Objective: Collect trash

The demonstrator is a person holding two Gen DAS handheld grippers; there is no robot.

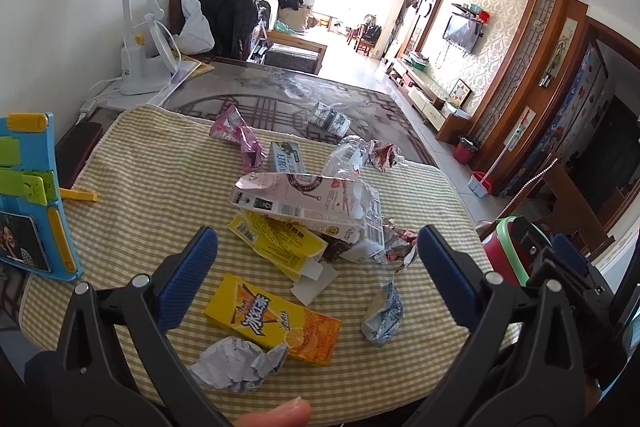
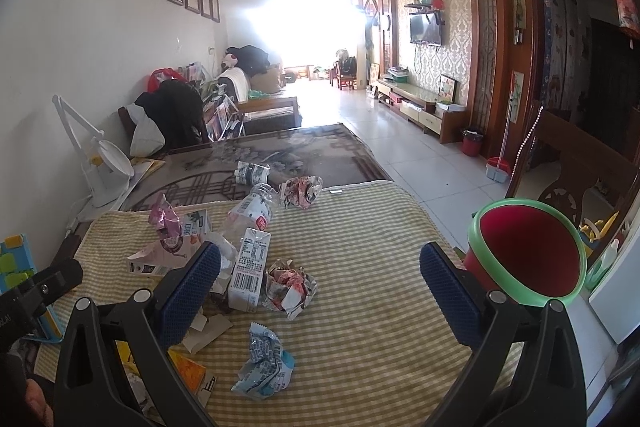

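Observation:
Trash lies scattered on a yellow checked cloth (image 1: 152,195). My left gripper (image 1: 316,263) hangs open above a yellow drink carton (image 1: 276,319), crumpled paper (image 1: 236,363) and a flattened yellow box (image 1: 276,243); a torn pink carton (image 1: 296,199) lies beyond. My right gripper (image 2: 320,283) is open over a white carton (image 2: 250,267), a crumpled red-and-white wrapper (image 2: 290,287) and a blue-white wrapper (image 2: 262,367). A red bin with a green rim (image 2: 528,255) stands at the table's right edge. A clear plastic bottle (image 2: 254,209) lies farther back.
A blue and yellow stand (image 1: 32,199) is at the left edge of the cloth. A white desk lamp (image 1: 136,39) and small fan sit at the far left. A thumb (image 1: 276,413) shows at the bottom. Tiled floor (image 2: 420,163) runs on the right.

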